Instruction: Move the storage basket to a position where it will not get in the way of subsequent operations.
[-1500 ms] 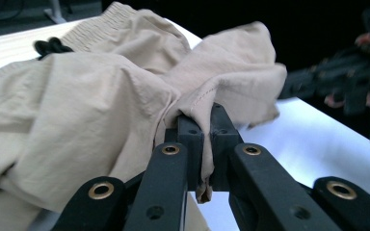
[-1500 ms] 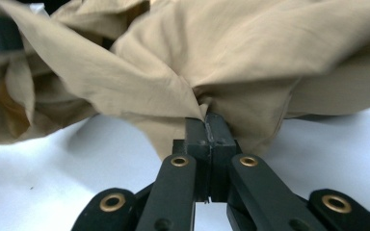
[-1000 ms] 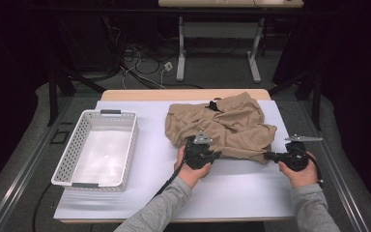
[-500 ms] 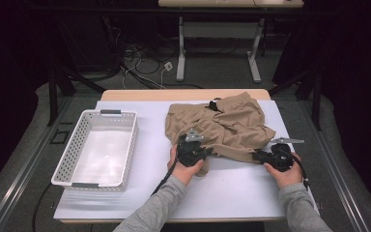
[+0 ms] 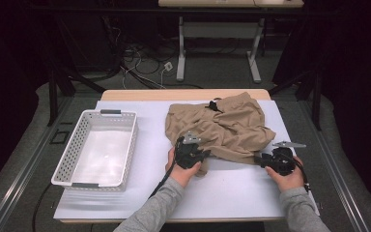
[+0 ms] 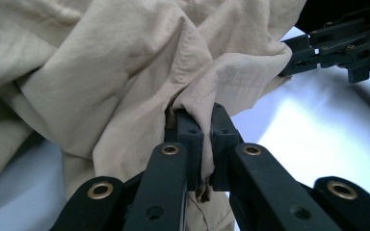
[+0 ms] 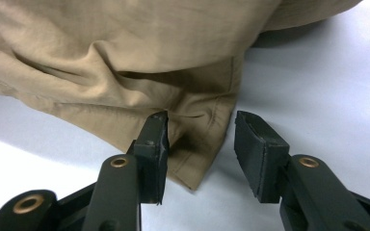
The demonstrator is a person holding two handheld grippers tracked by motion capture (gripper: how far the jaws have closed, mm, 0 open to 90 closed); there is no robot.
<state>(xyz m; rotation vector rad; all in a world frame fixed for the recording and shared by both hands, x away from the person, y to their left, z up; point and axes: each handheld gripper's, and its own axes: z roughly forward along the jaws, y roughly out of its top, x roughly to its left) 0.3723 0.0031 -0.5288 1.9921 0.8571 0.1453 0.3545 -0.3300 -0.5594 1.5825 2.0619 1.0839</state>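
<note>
**Shorts half-grabbed, nothing folded or binned yet**

Progress so far looks like the very start of the job. Tan shorts (image 5: 222, 126) are lying crumpled on the white table cover (image 5: 232, 193), toward the far right part of it, with a dark drawstring knot showing at the far edge. A fold at the near-left edge of the cloth is already pinched hard by the left gripper (image 6: 201, 139), jaws squeezed nearly together with fabric bunched between them.

On the other side, a hem corner (image 7: 200, 159) is being lined up by the right gripper (image 7: 200, 144). Its jaws have just been opening and are now spread partway, with the corner lying between them but not clamped; the left pad looks to be brushing the cloth, the right pad is clear of it.

So one hold is made, the second is still to be closed. The white slotted basket (image 5: 125, 140) sits well apart at the left, and nothing has been put in it. Whether folding or straight binning is meant can't be told.
</note>
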